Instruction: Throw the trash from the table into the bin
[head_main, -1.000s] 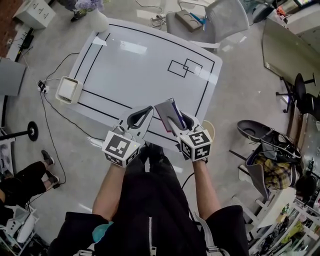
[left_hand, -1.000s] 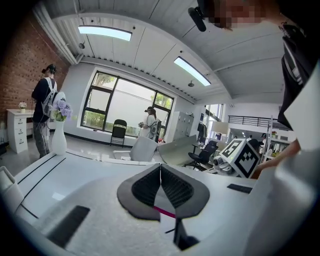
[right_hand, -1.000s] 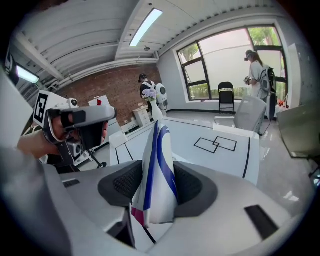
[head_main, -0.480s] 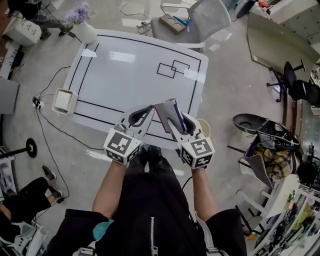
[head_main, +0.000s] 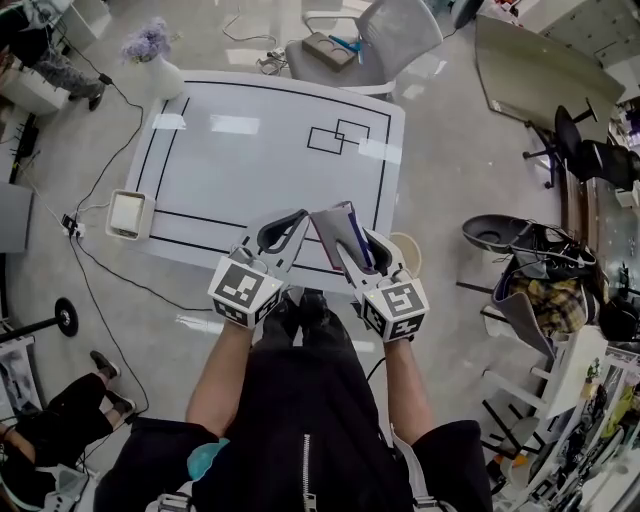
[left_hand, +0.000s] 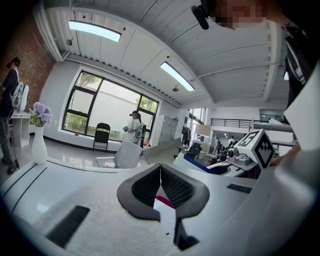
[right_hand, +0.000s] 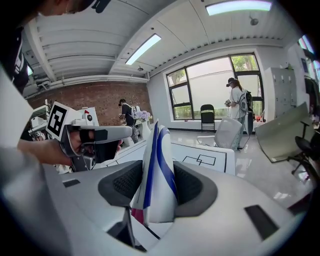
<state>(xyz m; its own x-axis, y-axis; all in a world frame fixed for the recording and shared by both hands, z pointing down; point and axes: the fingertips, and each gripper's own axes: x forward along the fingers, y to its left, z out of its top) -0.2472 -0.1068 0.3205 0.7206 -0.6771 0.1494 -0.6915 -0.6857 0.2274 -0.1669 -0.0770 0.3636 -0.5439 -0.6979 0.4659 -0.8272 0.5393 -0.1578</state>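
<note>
- The right gripper has its jaws partly closed on a flat packet, white with blue and purple stripes. The pads press its two faces and it stands on edge between them.
- The left gripper has its jaws closed tip to tip and holds nothing. It hangs just to the left of the right gripper.
- In the head view the packet is held above the near edge of the table, towards its right near corner and lifted off the top.
- The packet looks light and thin. Its faces seem stiff enough to stay upright, yet likely to crumple or slide if squeezed near an edge. A hold across the middle of the flat faces, as now, looks soundest. The glossy skin may slip, so a tilt should be gentle.
- A round cream tub stands on the floor just past the table's right near corner, beside the right gripper. It is probably the bin, though only part of its rim shows.
- A white square tray sits at the table's left edge. I cannot tell whether it serves as a bin.
- The floor to the right of the table is open as far as the tub. The table's right edge and corner are the things to swing clear of.
- Far off, a chair and a vase stand well apart from the path. A cable trails on the floor to the left.
- The left gripper is near enough to be knocked if the packet swings left.
</note>
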